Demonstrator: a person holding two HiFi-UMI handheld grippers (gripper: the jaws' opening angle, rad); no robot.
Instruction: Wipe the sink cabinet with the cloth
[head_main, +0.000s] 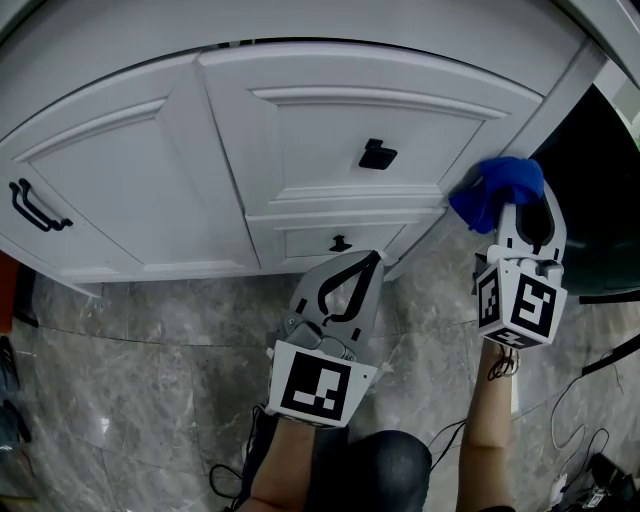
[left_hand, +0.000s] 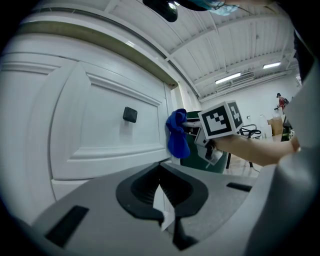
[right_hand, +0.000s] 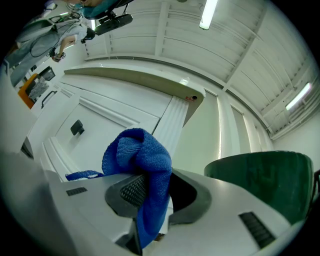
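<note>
So the right claw (head_main: 522, 207) was clamped tight on the blue cloth (head_main: 498, 190), which was bunched up and spilling out over both jaws. You could see that best in the right gripper view, where a fold hung down right between them. The cloth was pressed up against the right-hand corner of the white sink cabinet (head_main: 320, 130), right where the upper drawer front meets the ribbed corner post (right_hand: 172, 120), about level with the ledge under that drawer. The left claw (head_main: 370, 261) was empty, with its jaws pretty much together and only a thin sliver of gap showing. It hung low in front of the cabinet, pointing at the small lower drawer, close to its little black knob (head_main: 340, 243) but not touching it as far as I could tell. The upper drawer had a square black knob (head_main: 377, 154), and the door off to the left had a black bar handle (head_main: 35, 207). The floor (head_main: 150, 380) was grey marble-look tile, and a dark green bin (right_hand: 265, 185) sat just past the cabinet's right side.
</note>
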